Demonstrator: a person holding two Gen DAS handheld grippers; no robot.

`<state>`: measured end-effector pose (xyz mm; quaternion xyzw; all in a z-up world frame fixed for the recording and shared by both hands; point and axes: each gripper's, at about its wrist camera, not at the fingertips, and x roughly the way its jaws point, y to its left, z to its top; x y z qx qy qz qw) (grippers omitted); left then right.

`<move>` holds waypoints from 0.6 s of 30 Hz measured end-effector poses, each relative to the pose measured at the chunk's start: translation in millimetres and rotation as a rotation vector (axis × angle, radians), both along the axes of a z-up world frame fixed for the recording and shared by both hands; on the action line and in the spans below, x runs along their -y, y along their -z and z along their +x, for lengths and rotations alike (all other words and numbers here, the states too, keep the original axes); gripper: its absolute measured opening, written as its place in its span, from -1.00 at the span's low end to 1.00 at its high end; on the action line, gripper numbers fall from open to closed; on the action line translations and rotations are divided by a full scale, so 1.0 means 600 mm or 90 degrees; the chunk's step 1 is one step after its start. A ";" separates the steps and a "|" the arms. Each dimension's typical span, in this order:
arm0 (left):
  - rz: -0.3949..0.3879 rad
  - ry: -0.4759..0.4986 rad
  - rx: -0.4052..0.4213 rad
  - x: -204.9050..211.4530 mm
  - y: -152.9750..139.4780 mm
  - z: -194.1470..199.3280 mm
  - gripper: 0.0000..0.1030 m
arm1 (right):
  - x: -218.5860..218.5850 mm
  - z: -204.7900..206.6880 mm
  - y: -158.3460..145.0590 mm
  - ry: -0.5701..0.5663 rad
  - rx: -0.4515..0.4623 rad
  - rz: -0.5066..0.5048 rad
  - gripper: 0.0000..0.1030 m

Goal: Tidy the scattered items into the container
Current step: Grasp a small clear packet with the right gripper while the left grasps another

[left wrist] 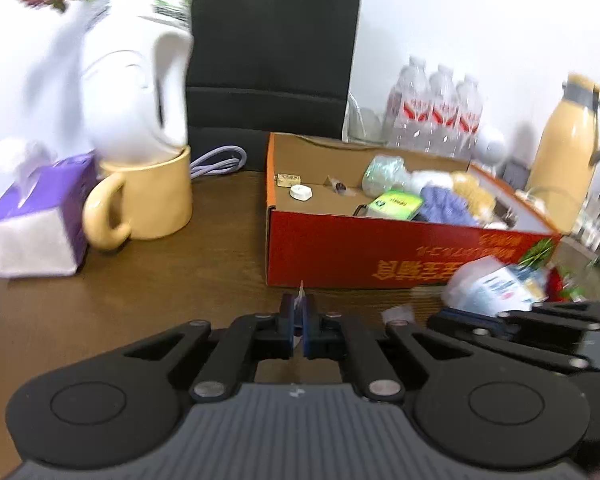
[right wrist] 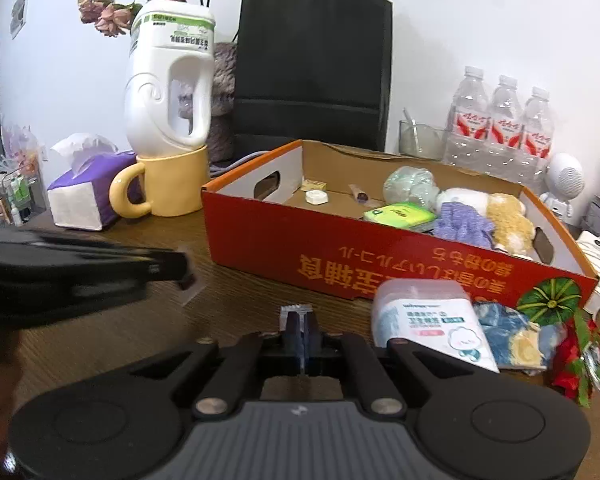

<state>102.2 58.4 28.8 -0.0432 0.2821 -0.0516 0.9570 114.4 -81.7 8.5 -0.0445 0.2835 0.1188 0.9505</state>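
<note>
Box (right wrist: 284, 248) holds plush toy (right wrist: 508, 216), tissues (right wrist: 400, 214).

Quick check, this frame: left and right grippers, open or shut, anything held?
Left gripper: jaws shut on a thin clear wrapper.
Right gripper: jaws shut on a small silver sachet.
</note>
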 end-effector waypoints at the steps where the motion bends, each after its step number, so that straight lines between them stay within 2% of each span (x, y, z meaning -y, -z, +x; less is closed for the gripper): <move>1: -0.007 -0.009 0.007 -0.001 -0.004 -0.013 -0.92 | -0.001 0.001 0.001 0.002 -0.004 -0.004 -0.77; 2: -0.009 -0.014 0.015 -0.002 -0.005 -0.022 -0.92 | -0.004 0.003 0.004 0.002 -0.009 -0.007 -0.60; 3: -0.011 -0.019 0.019 -0.002 -0.007 -0.030 -0.92 | -0.007 0.006 0.006 0.000 -0.013 -0.005 -0.51; 7: -0.029 -0.023 0.023 -0.009 -0.014 -0.046 -0.92 | -0.020 0.019 0.021 -0.005 -0.039 -0.012 -0.48; 9: -0.037 -0.029 0.026 -0.015 -0.016 -0.053 -0.92 | -0.024 0.025 0.025 -0.003 -0.042 -0.015 -0.51; 12: -0.043 -0.034 0.030 -0.020 -0.019 -0.063 -0.92 | -0.026 0.030 0.027 -0.009 -0.043 -0.008 -0.66; 16: -0.032 -0.042 0.042 -0.020 -0.024 -0.076 -0.92 | -0.030 0.026 0.026 -0.022 -0.040 -0.015 -0.72; 18: -0.029 -0.047 0.048 -0.017 -0.027 -0.082 -0.92 | -0.031 0.017 0.019 -0.025 -0.028 -0.018 -0.82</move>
